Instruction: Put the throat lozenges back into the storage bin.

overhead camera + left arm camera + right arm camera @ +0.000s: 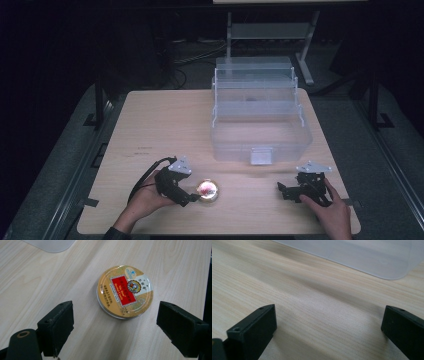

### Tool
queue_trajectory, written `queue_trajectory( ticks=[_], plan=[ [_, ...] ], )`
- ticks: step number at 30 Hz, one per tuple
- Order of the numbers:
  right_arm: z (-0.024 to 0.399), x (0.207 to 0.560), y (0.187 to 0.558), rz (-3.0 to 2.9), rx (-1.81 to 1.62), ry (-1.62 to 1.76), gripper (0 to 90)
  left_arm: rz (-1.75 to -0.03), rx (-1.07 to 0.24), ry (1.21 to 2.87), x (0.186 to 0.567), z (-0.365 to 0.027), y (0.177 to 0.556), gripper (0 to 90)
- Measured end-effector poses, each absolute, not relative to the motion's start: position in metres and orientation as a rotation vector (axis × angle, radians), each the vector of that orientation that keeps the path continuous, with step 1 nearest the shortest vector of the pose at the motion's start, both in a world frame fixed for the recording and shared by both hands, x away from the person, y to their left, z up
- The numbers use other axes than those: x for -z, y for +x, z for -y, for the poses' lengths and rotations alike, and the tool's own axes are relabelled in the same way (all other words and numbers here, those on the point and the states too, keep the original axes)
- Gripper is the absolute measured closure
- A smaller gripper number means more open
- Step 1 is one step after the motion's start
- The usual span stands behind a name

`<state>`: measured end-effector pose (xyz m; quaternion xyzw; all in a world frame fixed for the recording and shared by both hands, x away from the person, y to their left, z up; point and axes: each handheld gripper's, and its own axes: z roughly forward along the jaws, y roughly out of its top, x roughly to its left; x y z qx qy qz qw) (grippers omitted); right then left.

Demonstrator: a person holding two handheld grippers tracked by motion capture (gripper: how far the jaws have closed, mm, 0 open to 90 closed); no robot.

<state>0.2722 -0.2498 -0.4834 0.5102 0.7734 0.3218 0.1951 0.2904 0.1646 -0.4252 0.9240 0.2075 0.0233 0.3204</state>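
The left hand-held gripper (192,196) sits low at the near left of the table (165,120), its jaws spread wide and holding nothing. Just ahead of it, toward the table's middle, lies a round tin (207,190) flat on the wood, lid up, with a red and gold label; in the left gripper view the tin (125,291) rests slightly beyond the two pads and between their lines, touching neither. Being round, it has no long axis to line up with, so a short push forward would likely bring the jaws around its rim. This gripper is much the nearer to the tin. Behind, at centre right, stands an open clear box (260,130) with stepped trays. At the far right, the right hand-held gripper (281,189) rests near the table's edge, its jaws also wide apart and empty over bare wood, well away from the tin.
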Motion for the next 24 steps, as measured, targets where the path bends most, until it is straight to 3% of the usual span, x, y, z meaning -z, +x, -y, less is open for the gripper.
queue_trajectory(
  ticks=[24],
  plan=[
    [0.25, 0.483, 0.272, -2.168, -0.901, 1.429, 0.0, -0.459, -0.043, 2.517, 0.43, -0.129, 0.295, 13.5]
  ],
)
